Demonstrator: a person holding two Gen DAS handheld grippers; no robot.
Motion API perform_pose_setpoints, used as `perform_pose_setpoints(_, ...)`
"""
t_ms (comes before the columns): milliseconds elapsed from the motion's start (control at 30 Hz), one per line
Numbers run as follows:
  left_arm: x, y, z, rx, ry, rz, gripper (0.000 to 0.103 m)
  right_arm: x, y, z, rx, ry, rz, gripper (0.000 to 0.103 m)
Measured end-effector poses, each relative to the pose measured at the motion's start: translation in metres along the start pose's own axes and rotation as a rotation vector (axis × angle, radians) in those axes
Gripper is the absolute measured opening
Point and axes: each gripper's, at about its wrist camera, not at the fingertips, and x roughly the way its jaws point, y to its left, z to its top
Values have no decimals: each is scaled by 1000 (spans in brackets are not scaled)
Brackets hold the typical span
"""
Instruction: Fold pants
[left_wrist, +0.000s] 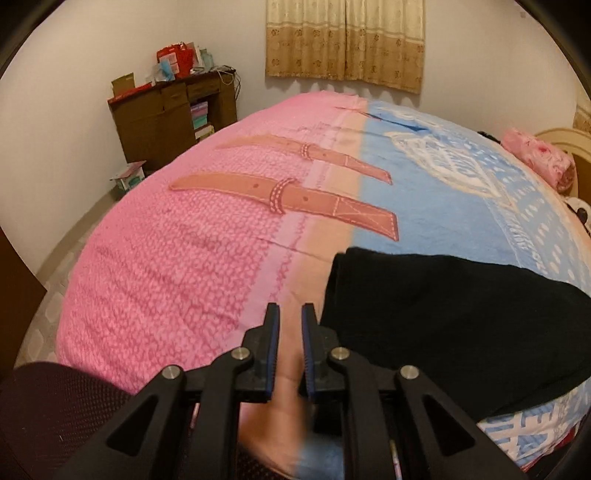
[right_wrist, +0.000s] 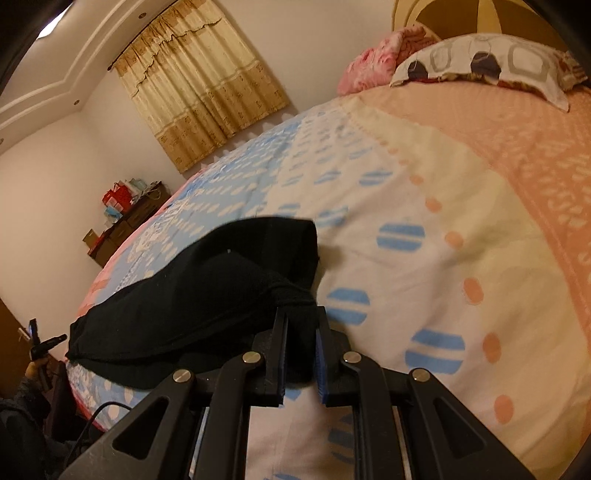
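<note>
The black pants (left_wrist: 443, 325) lie on the bed cover (left_wrist: 177, 258), already doubled into a shorter bundle, I judge; at least one more fold and some smoothing are left. In my right view they spread from the centre towards 9 o'clock. My right tongs (right_wrist: 301, 332) are clenched on a bunched end of the pants, which fills the narrow gap. My left tongs (left_wrist: 290, 332) hold nothing: the jaws stand a little apart, just beside the pants' edge at 3 o'clock.
</note>
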Motion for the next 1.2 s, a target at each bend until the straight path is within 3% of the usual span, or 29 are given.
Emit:
perform_pose_setpoints(67,-4,-4,-3,19,-9,6,14,-2,1,-2,-21,4,-3,15)
perform_pose_setpoints(100,-8,-7,-3,24,-19,0,14,-3,2,-3,-34,16,-15,21)
perform_pose_setpoints(133,-12,-11,-3,27,-34,-9,14,-5,1,-5,-42,19,-30,33)
perform_pose_setpoints(233,-25,-30,-1,60,-57,-62,14,-17,1,-7,-50,6,-79,48)
perform_pose_setpoints(300,-27,-45,-4,95,-41,-84,15,-28,5,-7,-57,-21,-121,49)
perform_pose_setpoints(433,-17,-59,-14,108,70,-106,15,-50,45,-6,-164,-80,-243,49)
perform_pose_setpoints(600,-7,-70,-26,129,148,-111,15,-34,152,-5,-411,-59,-79,49)
perform_pose_setpoints(733,0,-65,-33,76,181,-124,15,27,246,-28,-547,65,144,49)
perform_pose_setpoints(833,-5,-58,-36,47,181,-133,15,63,303,-58,-682,142,254,49)
perform_pose_setpoints(1000,-8,-48,-37,18,177,-172,15,99,375,-106,-951,178,319,49)
perform_pose_setpoints(1200,2,-52,-29,27,175,-167,15,116,394,-110,-1016,162,296,49)
